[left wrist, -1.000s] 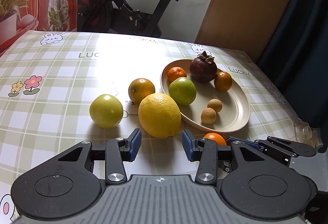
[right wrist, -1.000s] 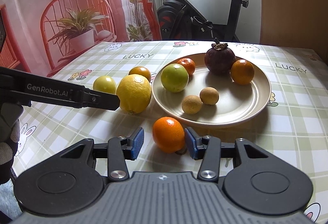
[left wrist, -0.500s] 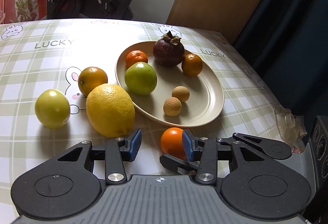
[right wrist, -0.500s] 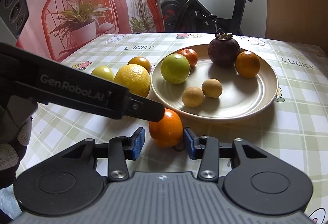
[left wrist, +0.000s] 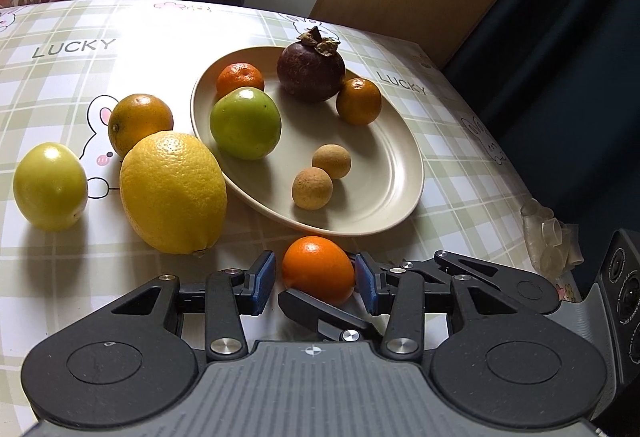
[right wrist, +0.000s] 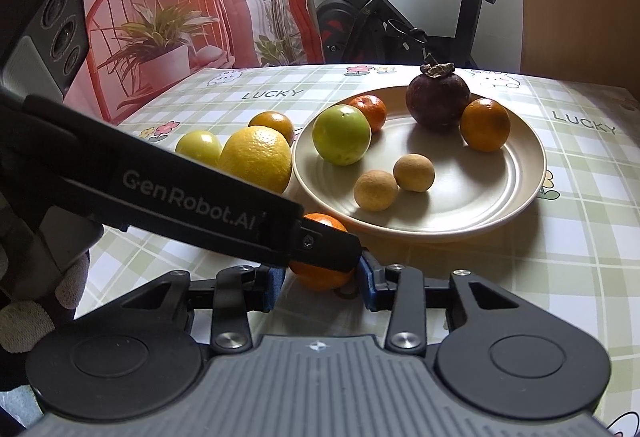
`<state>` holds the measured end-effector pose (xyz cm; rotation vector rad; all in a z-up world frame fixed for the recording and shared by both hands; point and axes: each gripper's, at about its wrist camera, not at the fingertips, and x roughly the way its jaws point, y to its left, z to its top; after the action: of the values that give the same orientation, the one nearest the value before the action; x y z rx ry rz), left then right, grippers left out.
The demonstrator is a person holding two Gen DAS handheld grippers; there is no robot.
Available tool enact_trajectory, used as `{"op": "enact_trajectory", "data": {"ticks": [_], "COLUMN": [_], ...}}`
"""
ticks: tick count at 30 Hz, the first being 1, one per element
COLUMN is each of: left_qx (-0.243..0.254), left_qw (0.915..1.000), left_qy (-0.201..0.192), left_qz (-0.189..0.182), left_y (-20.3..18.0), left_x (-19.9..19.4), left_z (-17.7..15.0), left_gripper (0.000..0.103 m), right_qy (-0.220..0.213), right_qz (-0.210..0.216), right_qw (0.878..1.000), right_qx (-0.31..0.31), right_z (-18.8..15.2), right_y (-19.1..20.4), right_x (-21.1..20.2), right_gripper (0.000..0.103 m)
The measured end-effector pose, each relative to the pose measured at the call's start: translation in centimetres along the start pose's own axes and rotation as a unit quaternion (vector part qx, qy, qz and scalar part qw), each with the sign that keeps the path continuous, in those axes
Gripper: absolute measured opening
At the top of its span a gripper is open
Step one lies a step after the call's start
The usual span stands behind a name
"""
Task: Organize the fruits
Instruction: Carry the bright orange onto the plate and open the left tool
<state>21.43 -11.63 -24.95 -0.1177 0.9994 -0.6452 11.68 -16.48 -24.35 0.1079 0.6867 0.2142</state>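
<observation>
A small orange (left wrist: 318,265) lies on the checked tablecloth just in front of the beige plate (left wrist: 400,173). My left gripper (left wrist: 316,279) is open, its blue pads on either side of this orange. My right gripper (right wrist: 320,283) is open around the same orange (right wrist: 322,277), and the left gripper's finger (right wrist: 328,249) crosses over it. The plate holds a green apple (left wrist: 245,123), a mangosteen (left wrist: 311,67), two small oranges and two longans. Left of the plate lie a big lemon (left wrist: 173,193), an orange (left wrist: 140,121) and a yellow-green fruit (left wrist: 50,186).
The table's right edge drops off by a dark curtain, with crumpled clear plastic (left wrist: 550,237) near it. An exercise bike (right wrist: 400,25), a red chair and a potted plant (right wrist: 160,49) stand beyond the far edge. A gloved hand (right wrist: 40,301) holds the left gripper.
My left gripper swung right, from facing the lemon to straddling the small orange. The right gripper stayed around that orange and edged slightly forward. Both jaw gaps look unchanged.
</observation>
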Motion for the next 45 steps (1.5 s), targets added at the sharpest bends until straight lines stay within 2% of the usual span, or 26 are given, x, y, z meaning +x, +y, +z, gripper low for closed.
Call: {"op": "enact_trajectory", "data": {"ticks": [8,18,26,39,45], "left_qx": [0.011,0.065,0.088,0.122,0.096], "left_qw": [0.9999,0.9968,0.9945,0.9910,0.9941], "left_qy": [-0.008,-0.046,-0.056,-0.054,-0.044], "left_qz": [0.003,0.009,0.004,-0.014,-0.024], "left_y": [-0.8,-3.5,-5.2,-8.1,-8.1], "left_x": [-0.8,-2.9,-3.2,-0.2,2.6], "left_z": [0.2,1.4,2.7,6.7,8.3], "left_gripper": [0.042,0.040,0.040,0.040,0.040], "right_qy": [-0.011,-0.041,-0.058,-0.077,-0.065], "right_qz": [0.003,-0.003,-0.015,-0.049,-0.064], "right_qw": [1.000,0.999,0.998,0.995,0.996], "right_qx": [0.003,0.008,0.012,0.032,0.025], "right_z": [0.3,1.4,2.5,4.5,5.1], "right_y": [0.0,-0.2,-1.1,-5.3,-7.1], "right_x": [-0.7,-2.4,-3.1,-2.8,-0.9], "right_gripper": [0.040,0.040,0.040,0.040,0.040]}}
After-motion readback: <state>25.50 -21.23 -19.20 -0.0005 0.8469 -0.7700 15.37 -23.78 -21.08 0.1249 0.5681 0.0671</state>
